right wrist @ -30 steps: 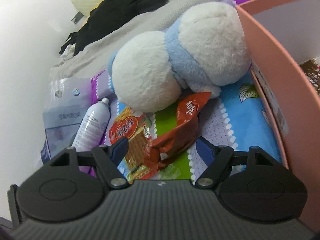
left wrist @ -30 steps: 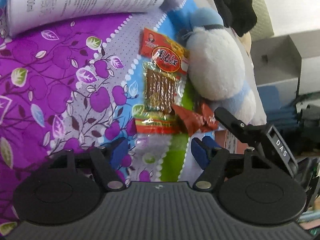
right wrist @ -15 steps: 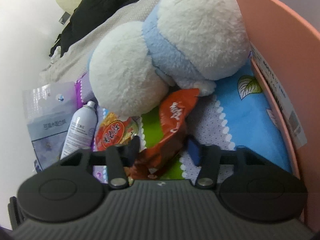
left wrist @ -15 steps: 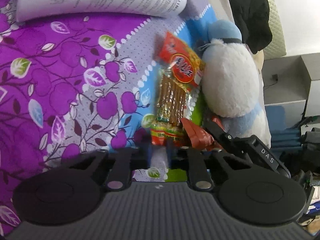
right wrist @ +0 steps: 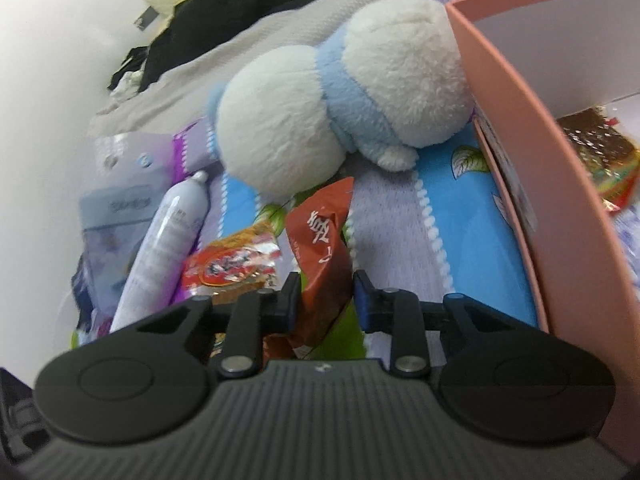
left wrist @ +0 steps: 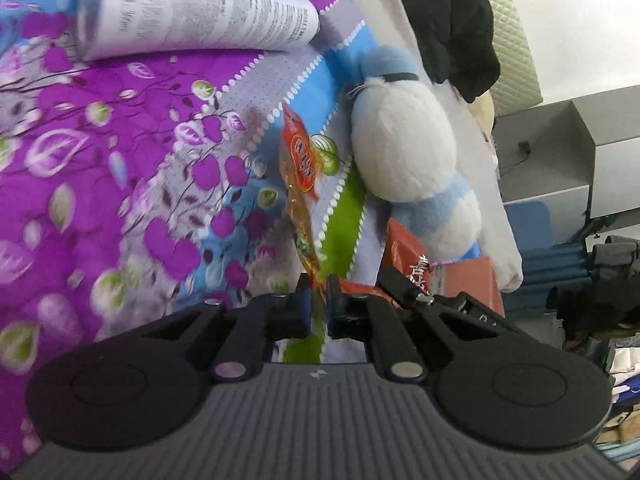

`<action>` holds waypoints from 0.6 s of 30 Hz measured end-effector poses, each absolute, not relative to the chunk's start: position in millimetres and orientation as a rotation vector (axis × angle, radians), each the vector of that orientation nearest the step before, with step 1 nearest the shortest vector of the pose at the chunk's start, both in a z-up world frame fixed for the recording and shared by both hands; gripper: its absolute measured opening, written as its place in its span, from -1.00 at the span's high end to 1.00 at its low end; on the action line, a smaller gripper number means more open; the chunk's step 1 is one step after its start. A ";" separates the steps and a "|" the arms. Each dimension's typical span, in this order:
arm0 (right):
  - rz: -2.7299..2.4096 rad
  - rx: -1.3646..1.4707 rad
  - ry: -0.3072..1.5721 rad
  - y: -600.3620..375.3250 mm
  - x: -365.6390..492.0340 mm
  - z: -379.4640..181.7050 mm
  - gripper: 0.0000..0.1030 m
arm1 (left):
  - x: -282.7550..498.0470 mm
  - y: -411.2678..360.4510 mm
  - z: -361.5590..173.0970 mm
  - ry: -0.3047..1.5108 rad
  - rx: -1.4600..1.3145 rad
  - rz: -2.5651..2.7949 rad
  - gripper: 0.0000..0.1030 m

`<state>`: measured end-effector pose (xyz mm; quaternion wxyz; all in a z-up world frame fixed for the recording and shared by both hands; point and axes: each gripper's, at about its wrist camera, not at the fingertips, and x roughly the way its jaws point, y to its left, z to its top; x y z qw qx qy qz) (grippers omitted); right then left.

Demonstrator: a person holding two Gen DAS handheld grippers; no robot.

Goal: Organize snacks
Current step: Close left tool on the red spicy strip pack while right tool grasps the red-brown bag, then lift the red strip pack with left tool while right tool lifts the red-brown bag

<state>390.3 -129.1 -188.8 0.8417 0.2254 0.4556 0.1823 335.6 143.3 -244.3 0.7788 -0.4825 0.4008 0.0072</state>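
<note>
While my left tool (left wrist: 318,294) pinches the clear snack packet (left wrist: 301,184), its length hanging straight ahead, my right tool (right wrist: 325,298) is closing around the red snack bag (right wrist: 322,248); the pink box (right wrist: 532,152) stands just right of it.

Two snack packets side by side on the bedspread (left wrist: 120,208): strip packet (left wrist: 300,168) left, pouch (right wrist: 324,240) right, both just in front of the plush toy (right wrist: 340,120). Spray can (right wrist: 164,236) lies left of the strip packet. Box (right wrist: 532,128) right of the toy (another snack (right wrist: 600,148) inside). Clothes (right wrist: 224,8) behind.
</note>
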 end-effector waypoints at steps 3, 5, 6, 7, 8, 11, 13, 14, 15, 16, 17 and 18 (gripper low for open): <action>0.398 0.432 0.955 -130.2 368.5 -176.5 0.42 | 310.2 140.3 -232.6 0.864 -1.032 0.010 0.86; 0.413 0.417 0.951 -130.3 354.2 -167.8 0.42 | 289.9 138.0 -225.8 0.864 -1.031 0.005 0.86; 0.424 0.402 0.947 -131.2 345.5 -163.3 0.42 | 279.5 136.7 -223.1 0.865 -1.031 0.002 0.86; 0.429 0.389 0.946 -131.6 338.6 -161.1 0.42 | 268.5 135.5 -220.8 0.866 -1.030 -0.002 0.86; 0.437 0.375 0.950 -132.3 329.9 -159.1 0.42 | 256.1 133.6 -218.8 0.870 -1.028 -0.006 0.87; 0.458 0.333 0.954 -134.6 300.7 -157.2 0.42 | 211.7 129.1 -216.7 0.881 -1.039 -0.019 0.87; 0.467 0.306 0.965 -138.3 280.5 -158.8 0.42 | 187.1 125.1 -217.4 0.888 -1.041 -0.020 0.87; 0.472 0.299 0.971 -138.3 270.4 -160.6 0.42 | 175.3 122.7 -218.8 0.897 -1.043 -0.022 0.87; 0.478 0.292 0.977 -138.4 259.5 -162.7 0.42 | 163.3 120.9 -219.7 0.900 -1.049 -0.025 0.87; 0.484 0.287 0.982 -138.8 248.2 -164.1 0.42 | 152.1 119.2 -220.7 0.903 -1.056 -0.029 0.87; 0.491 0.281 0.987 -139.5 236.9 -164.4 0.42 | 140.7 116.9 -221.8 0.907 -1.061 -0.033 0.87; 0.498 0.275 0.989 -140.2 225.0 -165.4 0.42 | 128.3 114.4 -222.9 0.910 -1.067 -0.033 0.87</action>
